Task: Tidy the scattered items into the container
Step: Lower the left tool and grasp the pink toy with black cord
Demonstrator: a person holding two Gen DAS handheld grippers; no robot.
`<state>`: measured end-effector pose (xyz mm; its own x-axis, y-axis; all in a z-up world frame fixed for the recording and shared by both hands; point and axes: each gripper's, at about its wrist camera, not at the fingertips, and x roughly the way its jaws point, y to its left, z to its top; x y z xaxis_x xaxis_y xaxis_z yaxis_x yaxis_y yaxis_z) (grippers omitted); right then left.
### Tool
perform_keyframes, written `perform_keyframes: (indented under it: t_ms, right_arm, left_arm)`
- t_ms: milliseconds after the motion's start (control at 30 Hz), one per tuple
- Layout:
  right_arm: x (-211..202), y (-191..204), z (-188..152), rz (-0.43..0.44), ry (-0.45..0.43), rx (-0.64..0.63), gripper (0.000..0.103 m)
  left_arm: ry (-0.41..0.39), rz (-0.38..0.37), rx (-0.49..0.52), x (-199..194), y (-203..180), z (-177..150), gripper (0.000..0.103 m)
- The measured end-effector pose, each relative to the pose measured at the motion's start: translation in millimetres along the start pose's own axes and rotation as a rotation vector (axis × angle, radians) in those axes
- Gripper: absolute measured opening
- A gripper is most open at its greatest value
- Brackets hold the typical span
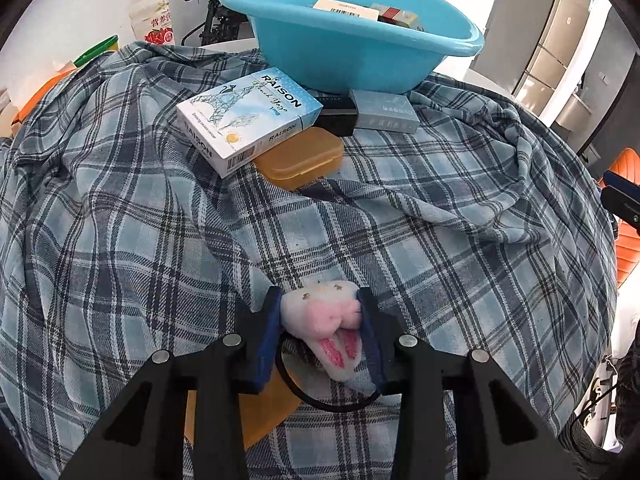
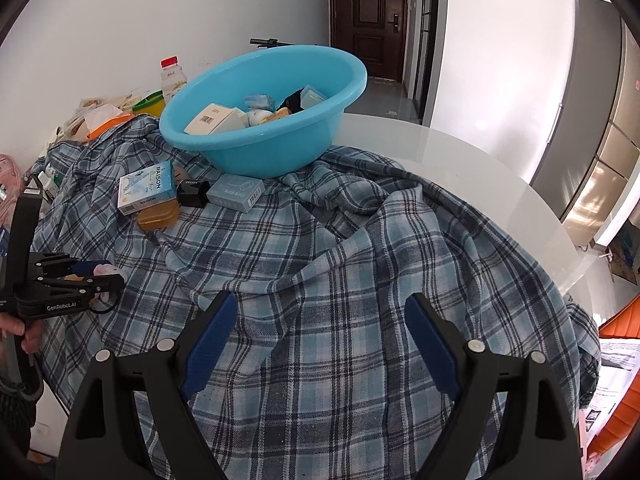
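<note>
My left gripper (image 1: 320, 300) is shut on a small white and pink plush hair tie (image 1: 326, 320), whose black elastic loop hangs below, just above the plaid cloth (image 1: 400, 220). It also shows in the right wrist view (image 2: 106, 274) at the left edge. Ahead lie a white RAISON box (image 1: 248, 118), an amber plastic case (image 1: 302, 158), a black box (image 1: 338, 114) and a grey box (image 1: 386, 112), all in front of the blue basin (image 1: 348, 48), which holds several boxes. My right gripper (image 2: 320, 300) is open and empty above the cloth.
A drink bottle (image 1: 152, 10) with a red cap and a green-lidded jar (image 1: 98, 50) stand at the back left. The white table edge (image 2: 500, 184) curves on the right, with an orange chair (image 2: 618, 322) beyond it. Clutter lies at the far left.
</note>
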<state>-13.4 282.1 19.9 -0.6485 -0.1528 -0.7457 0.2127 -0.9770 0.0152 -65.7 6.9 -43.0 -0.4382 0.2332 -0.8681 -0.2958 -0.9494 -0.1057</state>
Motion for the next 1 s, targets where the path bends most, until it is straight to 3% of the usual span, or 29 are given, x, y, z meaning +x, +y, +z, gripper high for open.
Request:
perform_keyframes:
  t_ms: [400, 1000]
  right_arm:
    - [2, -3, -3, 0.015, 0.013, 0.011, 0.085]
    - [4, 4, -6, 0.025, 0.024, -0.009, 0.085]
  left_arm:
    - [-0.047, -0.013, -0.030, -32, 9, -4, 0.037]
    - [-0.054, -0.003, -0.024, -42, 5, -10, 0.037]
